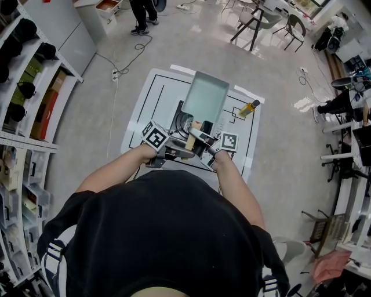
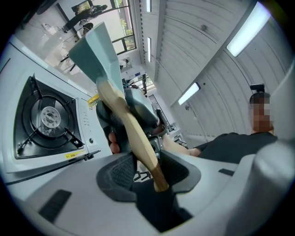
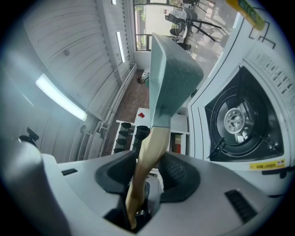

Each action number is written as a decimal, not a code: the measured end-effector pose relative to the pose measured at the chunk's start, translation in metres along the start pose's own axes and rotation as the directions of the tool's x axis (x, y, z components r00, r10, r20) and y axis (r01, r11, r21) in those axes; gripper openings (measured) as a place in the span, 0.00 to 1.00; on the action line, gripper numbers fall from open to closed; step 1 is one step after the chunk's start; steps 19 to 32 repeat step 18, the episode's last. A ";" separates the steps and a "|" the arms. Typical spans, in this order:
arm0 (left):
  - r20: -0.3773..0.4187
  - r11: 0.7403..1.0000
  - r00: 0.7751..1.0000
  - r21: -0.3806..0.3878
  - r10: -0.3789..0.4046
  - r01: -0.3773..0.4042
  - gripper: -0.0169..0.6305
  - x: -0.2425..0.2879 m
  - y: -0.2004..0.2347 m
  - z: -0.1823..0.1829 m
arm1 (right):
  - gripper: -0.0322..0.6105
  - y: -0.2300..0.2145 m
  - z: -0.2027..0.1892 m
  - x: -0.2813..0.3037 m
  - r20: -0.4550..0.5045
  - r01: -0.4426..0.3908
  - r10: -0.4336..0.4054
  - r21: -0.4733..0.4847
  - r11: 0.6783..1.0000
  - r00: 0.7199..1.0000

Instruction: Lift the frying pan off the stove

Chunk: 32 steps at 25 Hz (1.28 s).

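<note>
A pale green rectangular frying pan with a wooden handle hangs in the air above the stove's burner, tilted. Both grippers hold the handle near its end. My left gripper is shut on it from the left, my right gripper from the right. In the left gripper view the handle runs between the pads of the left gripper up to the pan, and the burner lies bare. In the right gripper view the handle sits in the right gripper below the pan, beside the empty burner.
The stove stands on a white mat with black lines on the floor. A small yellow bottle lies on the mat to the right of the pan. Shelves stand at the left, chairs and desks at the right, and a person stands far back.
</note>
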<state>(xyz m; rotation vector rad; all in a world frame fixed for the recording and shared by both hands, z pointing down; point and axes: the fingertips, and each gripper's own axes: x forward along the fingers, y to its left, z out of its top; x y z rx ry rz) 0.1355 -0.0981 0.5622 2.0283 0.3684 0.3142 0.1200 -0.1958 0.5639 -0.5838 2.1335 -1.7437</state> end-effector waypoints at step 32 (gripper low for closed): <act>-0.005 1.000 1.000 -0.007 -0.004 0.004 0.27 0.003 0.001 -0.003 | 0.29 -0.002 -0.003 -0.003 -0.001 0.005 -0.005 0.017 1.000 1.000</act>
